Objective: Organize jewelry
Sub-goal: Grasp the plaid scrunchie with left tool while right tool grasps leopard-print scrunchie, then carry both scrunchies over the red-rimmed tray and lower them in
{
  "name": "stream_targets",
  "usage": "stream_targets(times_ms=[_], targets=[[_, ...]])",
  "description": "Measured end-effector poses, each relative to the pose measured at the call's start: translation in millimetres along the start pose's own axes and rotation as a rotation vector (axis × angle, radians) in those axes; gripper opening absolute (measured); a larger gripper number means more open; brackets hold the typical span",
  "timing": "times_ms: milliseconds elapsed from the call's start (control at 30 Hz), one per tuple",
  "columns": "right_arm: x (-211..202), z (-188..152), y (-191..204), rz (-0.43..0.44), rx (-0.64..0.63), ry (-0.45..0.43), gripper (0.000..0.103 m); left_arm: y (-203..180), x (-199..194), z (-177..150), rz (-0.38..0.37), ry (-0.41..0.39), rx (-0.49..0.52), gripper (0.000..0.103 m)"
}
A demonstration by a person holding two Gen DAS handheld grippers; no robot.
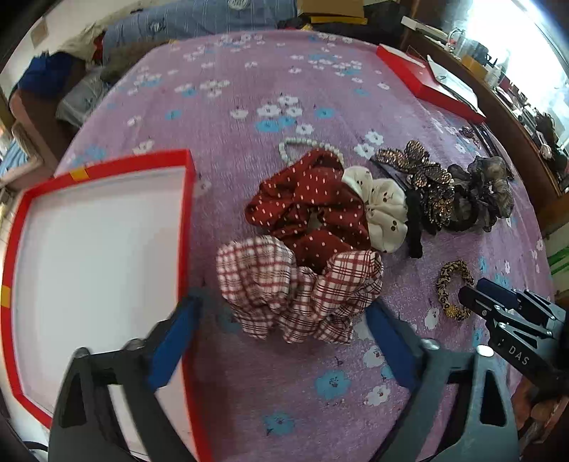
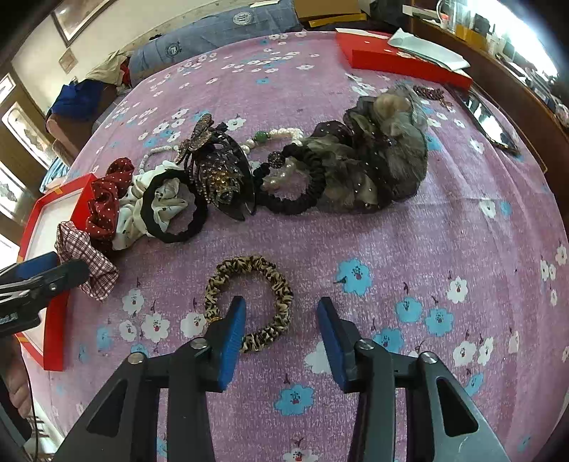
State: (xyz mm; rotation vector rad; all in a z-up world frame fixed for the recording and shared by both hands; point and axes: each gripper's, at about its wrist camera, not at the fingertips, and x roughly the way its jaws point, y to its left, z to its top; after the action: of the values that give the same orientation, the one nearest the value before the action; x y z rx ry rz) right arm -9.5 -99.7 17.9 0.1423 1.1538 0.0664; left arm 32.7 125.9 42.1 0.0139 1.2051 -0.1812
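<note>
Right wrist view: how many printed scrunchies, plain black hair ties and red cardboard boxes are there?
Printed fabric scrunchies: 4 (dark-red dotted, white cherry-print, red-white plaid, leopard)
Plain black hair ties: 2
Red cardboard boxes: 2
Total: 8

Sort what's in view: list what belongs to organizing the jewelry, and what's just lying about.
Belongs: plaid scrunchie, leopard scrunchie, red dotted scrunchie, pearl bracelet, jewelled hair claw, open red box.
Lying about: blue pillow, papers.
</note>
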Motion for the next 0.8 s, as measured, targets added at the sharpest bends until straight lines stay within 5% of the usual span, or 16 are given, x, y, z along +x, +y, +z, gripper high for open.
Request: stream_targets(times_ms=[67,167,567,800], targets=[[1.8,0.9,2.9,-0.026,-0.019,-0.006,0.029,-0.8,6.2,-2.4,-0.013,0.033,-0.013,0.041],[3.4,0.8,7.7,-0.049,-0.043,-0.017,0.007,-4.0,8.9,-6.7,-0.008,0.049,-0.034,0.018],[-36.4,4.8,10.3,0.113,0.001,-0.06,0.006,13.1,-78.2,-26.3,-0.116,-0.088,-0.125,0.016],[-69.2,10.1,42.0,0.166,-0.049,-0.1,0.006,77.8,-112.0,-36.5,-0.053,-0.146,-0.226,0.016]])
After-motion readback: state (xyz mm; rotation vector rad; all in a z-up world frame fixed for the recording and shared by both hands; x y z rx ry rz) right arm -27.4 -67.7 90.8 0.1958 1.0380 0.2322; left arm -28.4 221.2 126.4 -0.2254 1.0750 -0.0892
